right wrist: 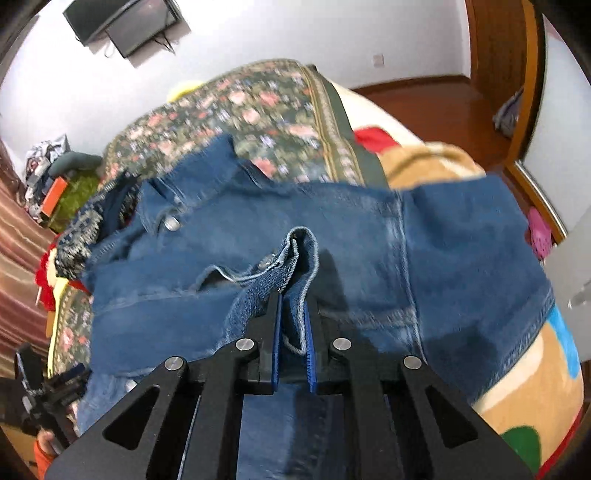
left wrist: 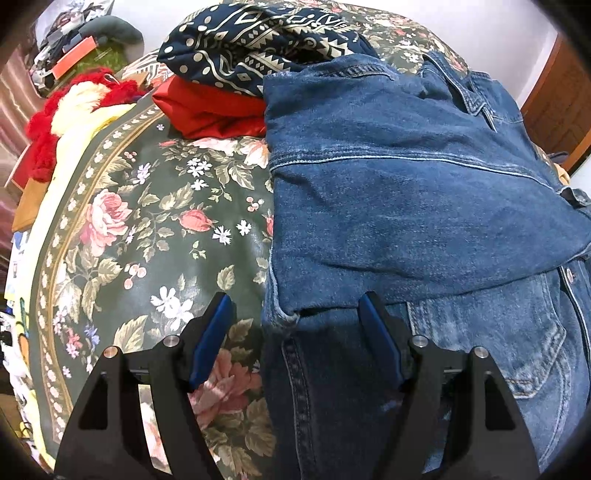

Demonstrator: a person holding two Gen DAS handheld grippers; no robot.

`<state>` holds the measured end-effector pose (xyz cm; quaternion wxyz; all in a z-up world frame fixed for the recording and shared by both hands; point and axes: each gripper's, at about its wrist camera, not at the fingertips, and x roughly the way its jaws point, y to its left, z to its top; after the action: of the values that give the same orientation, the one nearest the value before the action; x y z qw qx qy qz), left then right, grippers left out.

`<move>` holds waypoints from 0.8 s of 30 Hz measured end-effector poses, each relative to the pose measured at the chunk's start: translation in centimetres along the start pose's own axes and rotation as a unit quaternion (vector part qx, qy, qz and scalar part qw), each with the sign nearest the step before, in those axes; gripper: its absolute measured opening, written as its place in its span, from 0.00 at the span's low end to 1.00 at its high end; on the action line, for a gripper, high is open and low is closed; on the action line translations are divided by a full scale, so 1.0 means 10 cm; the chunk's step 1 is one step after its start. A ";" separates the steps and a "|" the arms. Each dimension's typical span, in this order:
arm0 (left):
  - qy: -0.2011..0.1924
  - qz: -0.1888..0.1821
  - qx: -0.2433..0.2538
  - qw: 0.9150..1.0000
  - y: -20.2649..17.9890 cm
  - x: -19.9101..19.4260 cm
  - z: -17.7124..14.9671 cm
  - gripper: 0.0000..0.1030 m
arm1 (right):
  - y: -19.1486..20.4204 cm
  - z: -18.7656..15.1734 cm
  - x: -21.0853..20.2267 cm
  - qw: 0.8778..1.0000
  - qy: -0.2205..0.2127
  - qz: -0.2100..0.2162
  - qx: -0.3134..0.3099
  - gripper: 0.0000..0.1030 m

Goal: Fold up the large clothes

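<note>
**Right wrist view: denim sleeve cuff in the clamp**

Right gripper [right wrist: 293, 325] is pinching the cuff [right wrist: 299, 251] of the denim jacket [right wrist: 369, 229], which is lying across the floral bedspread [right wrist: 258, 99]. Left gripper [left wrist: 295, 325] is hanging agape over the jacket's near folded corner, empty and closest to it.

Floral bedspread [left wrist: 147, 229], dark green with pink roses, covers the bed at left and centre of the left wrist view. Upper centre: navy patterned cloth [left wrist: 258, 48] lying on a red garment [left wrist: 214, 110]. Red-and-white plush item [left wrist: 74, 107] at left edge. In the right wrist view: wall-mounted screen [right wrist: 122, 26] upper left, wooden door frame [right wrist: 495, 48] upper right, tan blanket [right wrist: 528, 406] lower right.
</note>
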<state>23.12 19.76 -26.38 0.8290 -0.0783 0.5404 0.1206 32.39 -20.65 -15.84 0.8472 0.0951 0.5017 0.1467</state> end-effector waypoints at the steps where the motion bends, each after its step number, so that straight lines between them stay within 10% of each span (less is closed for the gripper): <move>1: -0.001 0.002 0.003 1.000 -0.01 -0.03 -0.01 0.69 | -0.04 -0.02 0.01 1.000 0.003 -0.008 0.001 0.10; 8: -0.029 0.022 0.049 0.998 -0.28 -0.36 0.02 0.69 | -0.47 -0.06 -0.13 0.998 0.021 0.006 0.060 0.13; 16: -0.092 -0.013 0.085 0.992 -0.70 -0.85 0.27 0.76 | -0.81 -0.04 -0.63 0.995 -0.041 -0.006 0.087 0.59; 24: -0.152 -0.053 0.114 0.980 -1.21 -1.20 0.53 0.88 | -1.31 0.03 -1.00 0.985 -0.093 -0.024 0.145 0.75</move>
<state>26.55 8.15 -13.23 0.9101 0.0071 0.4135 0.0249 30.11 -36.36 -11.52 0.8707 0.2182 0.4387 0.0423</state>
